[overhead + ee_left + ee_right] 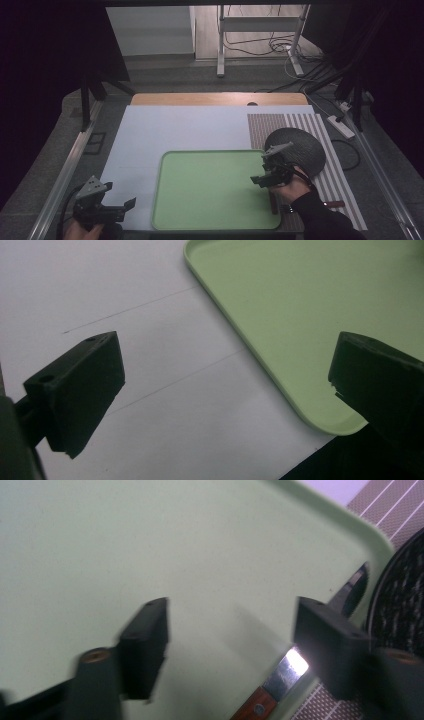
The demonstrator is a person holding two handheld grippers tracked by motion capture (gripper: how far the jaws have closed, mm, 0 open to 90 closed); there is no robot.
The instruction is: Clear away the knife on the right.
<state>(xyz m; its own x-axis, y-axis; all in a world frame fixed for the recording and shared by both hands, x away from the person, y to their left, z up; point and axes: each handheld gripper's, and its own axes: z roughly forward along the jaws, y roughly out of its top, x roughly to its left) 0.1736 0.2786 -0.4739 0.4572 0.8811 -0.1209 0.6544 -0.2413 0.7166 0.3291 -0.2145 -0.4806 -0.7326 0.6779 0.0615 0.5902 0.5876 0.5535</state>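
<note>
A pale green tray (200, 200) lies on the white mat, nothing resting on its flat middle. My right gripper (259, 170) hovers open over the tray's right side, its jaws wide apart (230, 630) above bare green surface. A knife (292, 667) with a reddish wooden handle lies along the inside of the tray's right rim, under the right jaw. My left gripper (122, 197) is open at the near left, above the white mat just off the tray's near-left corner (330, 425); nothing sits between its jaws (225, 385).
A dark round plate (300, 145) sits on a striped placemat (270, 127) right of the tray and shows beside the rim (400, 600). A reddish-brown handle (334, 204) lies on the placemat by the sleeve. The white mat (165, 130) spreads behind and left of the tray.
</note>
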